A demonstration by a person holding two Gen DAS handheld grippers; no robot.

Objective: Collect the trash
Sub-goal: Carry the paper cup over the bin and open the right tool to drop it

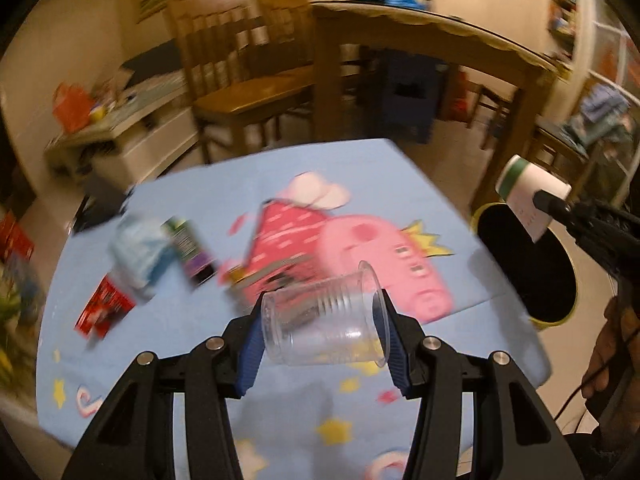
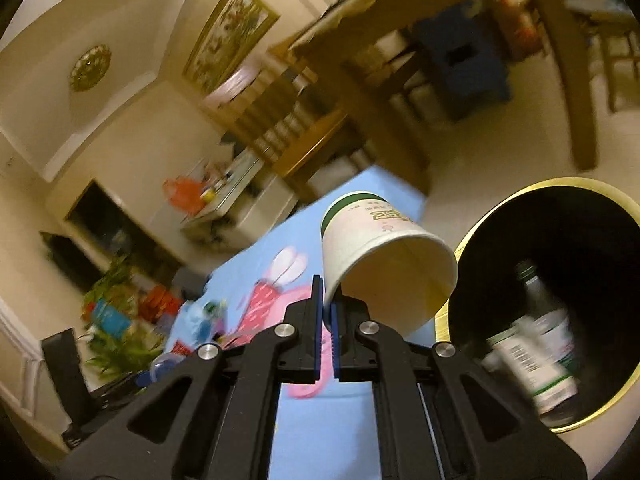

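- My left gripper [image 1: 324, 328] has the clear plastic cup [image 1: 326, 318] lying sideways between its blue pads [image 1: 252, 348], jaws about half spread, pads pressing the cup's base and rim ends. Cup is lifted off the table.
- Right gripper [image 2: 328, 316] is pinched nearly shut on the rim wall of the white paper cup [image 2: 380, 248], one pad inside, one outside. Cup is tilted, mouth facing the camera and down to the right, green band at the far base end.
- In the left wrist view, the same paper cup [image 1: 528, 190] shows at the right edge, hanging above the near rim of the bin [image 1: 524, 264].
- Bin [image 2: 536, 196] is black inside with a yellow-green rim, standing on the floor just beside the table's right edge. I see a bottle [image 2: 540, 344] with a white label and green cap already lying inside.
- Table has a blue cartoon tablecloth [image 1: 360, 168]. Trash on its left part: a crumpled pale-blue wrapper [image 1: 140, 256], a dark carton [image 1: 192, 252] touching it, a red packet [image 1: 104, 310] nearer the edge.
- Small item next to the carton, towards the cup, is too blurred for me to tell.
- Person's hand [image 1: 612, 344] on the right handle shows at the right edge.
- Both views are motion-blurred.
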